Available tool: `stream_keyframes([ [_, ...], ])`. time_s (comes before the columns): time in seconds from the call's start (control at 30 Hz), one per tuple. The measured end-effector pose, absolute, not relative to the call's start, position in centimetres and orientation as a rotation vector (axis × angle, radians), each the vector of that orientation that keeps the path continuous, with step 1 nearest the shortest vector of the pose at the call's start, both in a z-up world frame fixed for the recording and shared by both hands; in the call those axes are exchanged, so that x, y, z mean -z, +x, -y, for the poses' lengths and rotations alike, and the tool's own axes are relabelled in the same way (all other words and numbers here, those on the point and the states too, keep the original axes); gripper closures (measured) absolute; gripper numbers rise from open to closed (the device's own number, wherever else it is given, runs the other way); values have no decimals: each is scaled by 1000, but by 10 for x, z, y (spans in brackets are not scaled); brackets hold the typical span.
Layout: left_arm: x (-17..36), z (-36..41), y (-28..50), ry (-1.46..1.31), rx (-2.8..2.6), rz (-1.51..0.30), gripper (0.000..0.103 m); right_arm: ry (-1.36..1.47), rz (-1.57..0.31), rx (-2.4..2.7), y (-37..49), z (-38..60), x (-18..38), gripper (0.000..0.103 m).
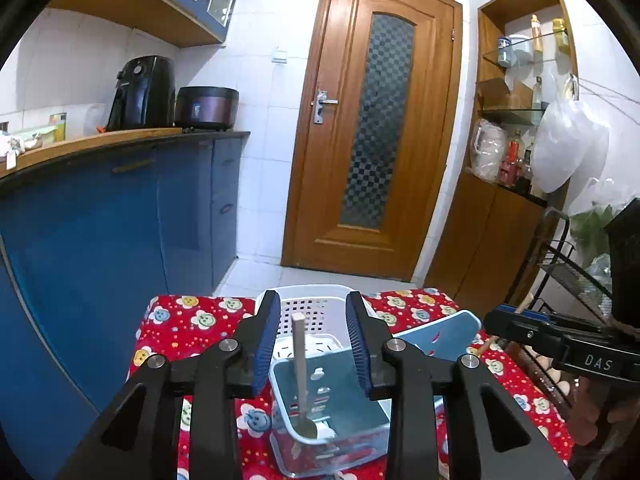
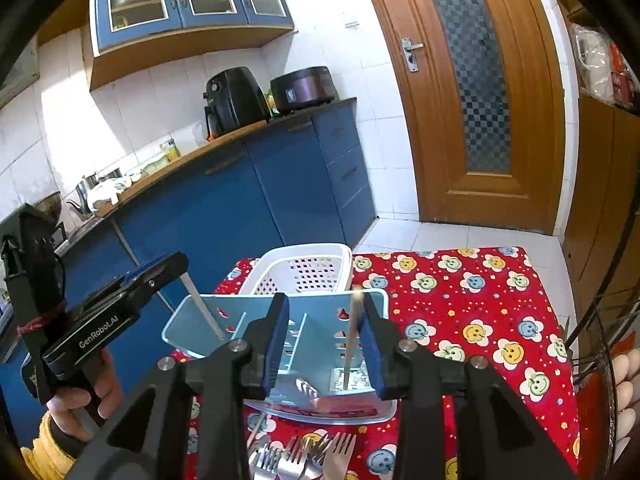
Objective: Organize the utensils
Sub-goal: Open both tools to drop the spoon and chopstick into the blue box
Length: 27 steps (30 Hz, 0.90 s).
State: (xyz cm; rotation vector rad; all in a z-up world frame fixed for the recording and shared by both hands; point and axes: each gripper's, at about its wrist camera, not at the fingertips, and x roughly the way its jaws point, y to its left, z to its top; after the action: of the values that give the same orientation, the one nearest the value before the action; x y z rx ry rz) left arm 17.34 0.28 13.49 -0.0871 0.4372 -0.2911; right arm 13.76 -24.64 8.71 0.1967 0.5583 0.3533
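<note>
Left gripper (image 1: pixel 314 304): jaws apart, nothing pressed. A spoon (image 1: pixel 299 360) is seen standing between the pads, bowl down, in the blue holder (image 1: pixel 344 404), handle leaning toward 12 o'clock. No pad is touching it.

Right gripper (image 2: pixel 324 304): jaws apart too. A thin wooden stick (image 2: pixel 352 336), probably a chopstick, is standing in the holder's 3 o'clock compartment, just beside the right-hand pad. Contact with that pad cannot be told, but it is not clamped.

The holder is set on the red cloth (image 2: pixel 472 304), with the white basket (image 2: pixel 308 254) touching it at 12 o'clock. More forks (image 2: pixel 308 456) are piled on the cloth at 6 o'clock of the holder, not yet sorted.

The step is judged as release and retreat: both utensils look delivered, each to its own compartment. To be done well:
- Both grippers should be drawn back and up along the handles, jaws kept wide, so nothing is dragged out.
- The right one should be eased toward 9 o'clock first, so the stick is cleared.
- The holder looks light, and a pad caught on its rim could tip it.
- The forks should be taken one at a time, by the handle.
</note>
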Motion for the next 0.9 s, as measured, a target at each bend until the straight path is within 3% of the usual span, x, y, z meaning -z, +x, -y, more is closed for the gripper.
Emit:
stream_keyframes([
  [0.9,-142,-8,79,-59,311,-516,67,236,-564,-388,57,259,-91,65],
])
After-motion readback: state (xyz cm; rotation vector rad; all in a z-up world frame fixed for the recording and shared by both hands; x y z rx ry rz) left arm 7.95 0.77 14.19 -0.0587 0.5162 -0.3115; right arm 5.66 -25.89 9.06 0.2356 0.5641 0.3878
